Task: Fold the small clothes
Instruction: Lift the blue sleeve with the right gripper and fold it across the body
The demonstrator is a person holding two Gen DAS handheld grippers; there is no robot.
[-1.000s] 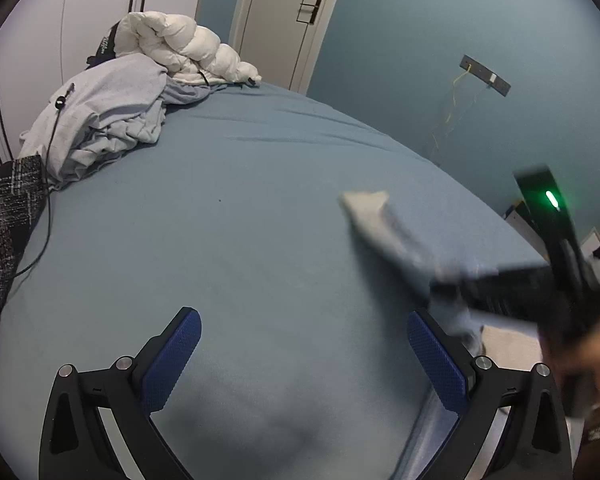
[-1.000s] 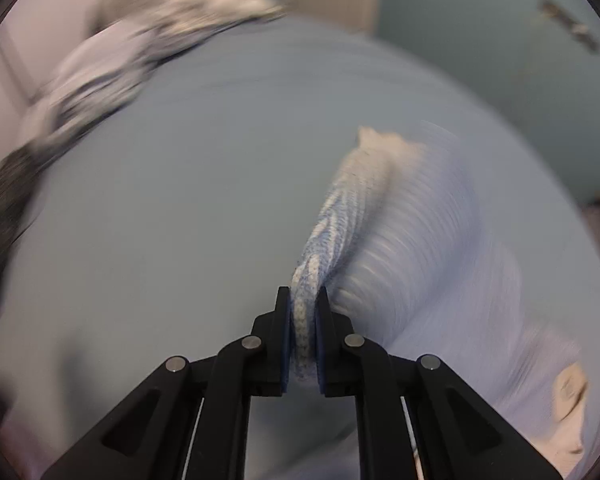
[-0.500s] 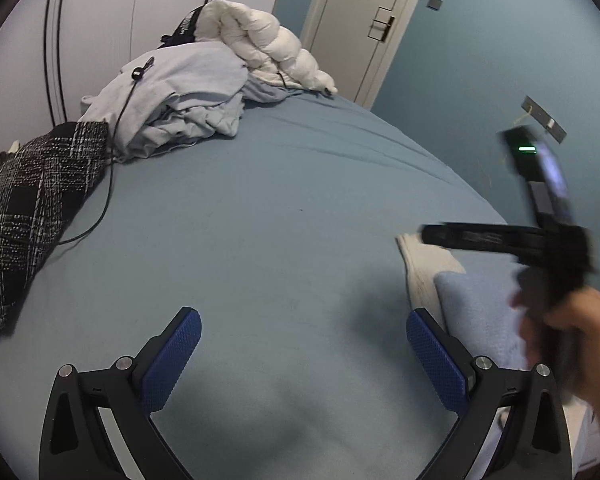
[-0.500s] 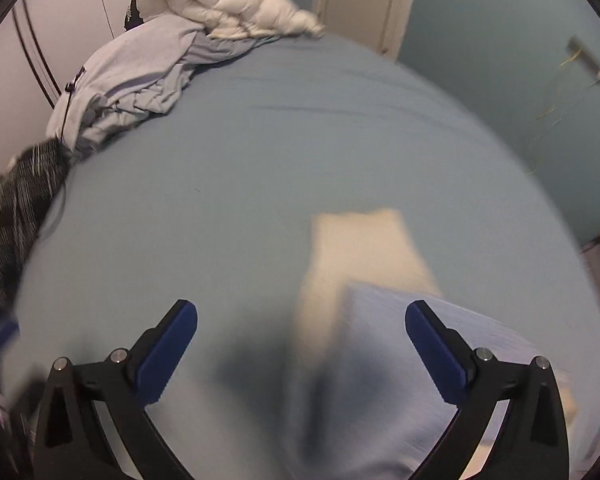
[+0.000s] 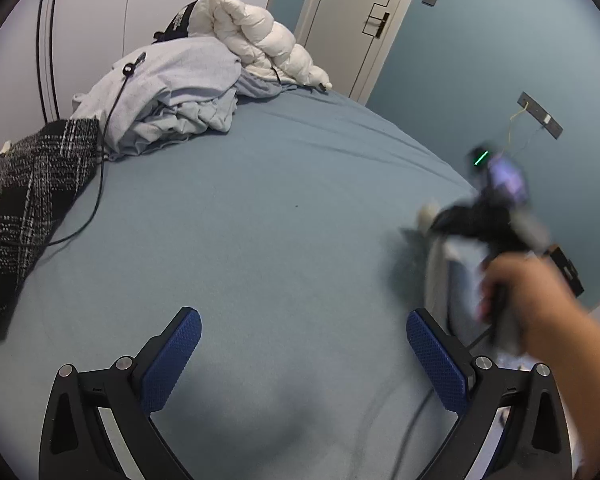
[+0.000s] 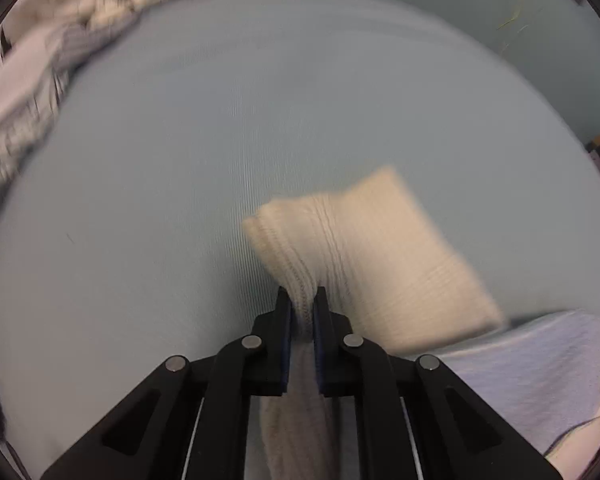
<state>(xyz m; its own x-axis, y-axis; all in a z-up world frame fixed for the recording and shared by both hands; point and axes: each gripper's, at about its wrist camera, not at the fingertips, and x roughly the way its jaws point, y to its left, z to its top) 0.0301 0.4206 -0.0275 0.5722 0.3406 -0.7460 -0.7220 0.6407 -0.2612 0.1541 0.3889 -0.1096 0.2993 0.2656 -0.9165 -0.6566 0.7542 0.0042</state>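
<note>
Left gripper [image 5: 300,356]: fingers [image 5: 172,356] spread wide, nothing between them, held low over the bare blue bed sheet [image 5: 260,220].

Right gripper [image 6: 301,312]: fingers [image 6: 283,320] pressed together on a fold of the cream knitted sock [image 6: 372,260]. The ribbed cuff end fans out ahead of the tips; the rest of the knit hangs down between the finger arms toward the camera. Frame is motion-blurred, so the knit detail is soft.

In the left wrist view the right gripper [image 5: 480,220] sits at the bed's right edge, blurred, with a green light on its body and the person's right hand [image 5: 528,296] wrapped round the handle. A pale strip of cloth trails below it; too smeared to identify with certainty.

A pale lilac garment [image 6: 520,360] lies flat on the bed just beside the sock, at the lower right of the right wrist view.

Far end of bed: white puffer jacket [image 5: 252,40] on top of a crumpled light-blue heap of clothes [image 5: 172,92]; black-and-white tweed fabric [image 5: 24,192] at the left edge; a thin black cable [image 5: 100,184] runs from the heap across the sheet. A white door [image 5: 352,20] stands behind.
</note>
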